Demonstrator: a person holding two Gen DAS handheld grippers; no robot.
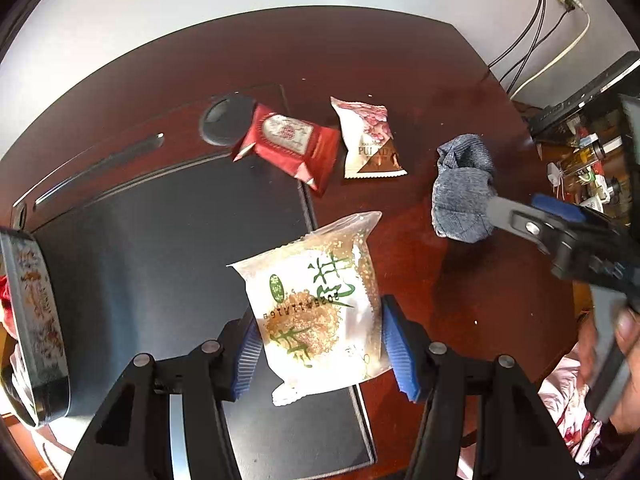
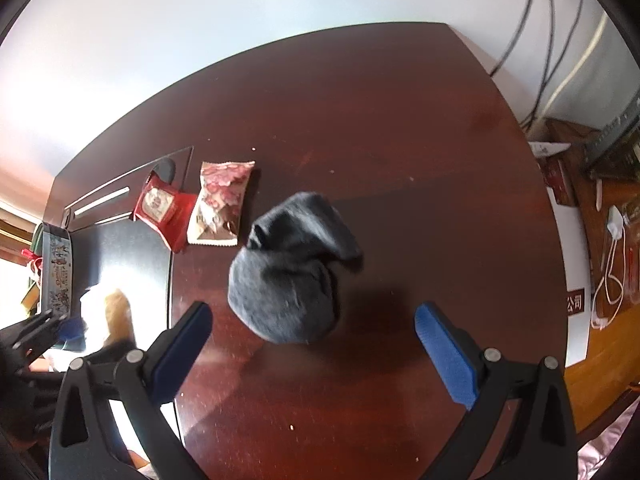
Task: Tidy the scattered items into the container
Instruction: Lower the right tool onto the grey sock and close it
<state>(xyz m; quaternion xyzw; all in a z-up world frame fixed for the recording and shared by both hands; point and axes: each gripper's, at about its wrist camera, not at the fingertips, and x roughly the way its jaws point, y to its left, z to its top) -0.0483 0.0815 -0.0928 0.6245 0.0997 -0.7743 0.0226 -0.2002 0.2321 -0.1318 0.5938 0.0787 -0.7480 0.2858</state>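
Observation:
My left gripper (image 1: 318, 350) is shut on a clear pastry packet with green characters (image 1: 316, 312) and holds it above the table and the black mat (image 1: 160, 240). My right gripper (image 2: 312, 350) is open and hangs just short of a rolled grey sock (image 2: 290, 280), which lies on the table between the pads' line; the sock also shows in the left wrist view (image 1: 462, 188). A red snack packet (image 1: 292, 146) and a white-and-pink packet (image 1: 370, 140) lie further back. The patterned tin container (image 1: 34, 320) stands at the far left.
The dark red table (image 2: 400, 140) ends at a white wall behind. Cables, a charger and clutter lie on the wooden surface (image 2: 608, 240) to the right. A dark round object (image 1: 224, 118) sits behind the red packet.

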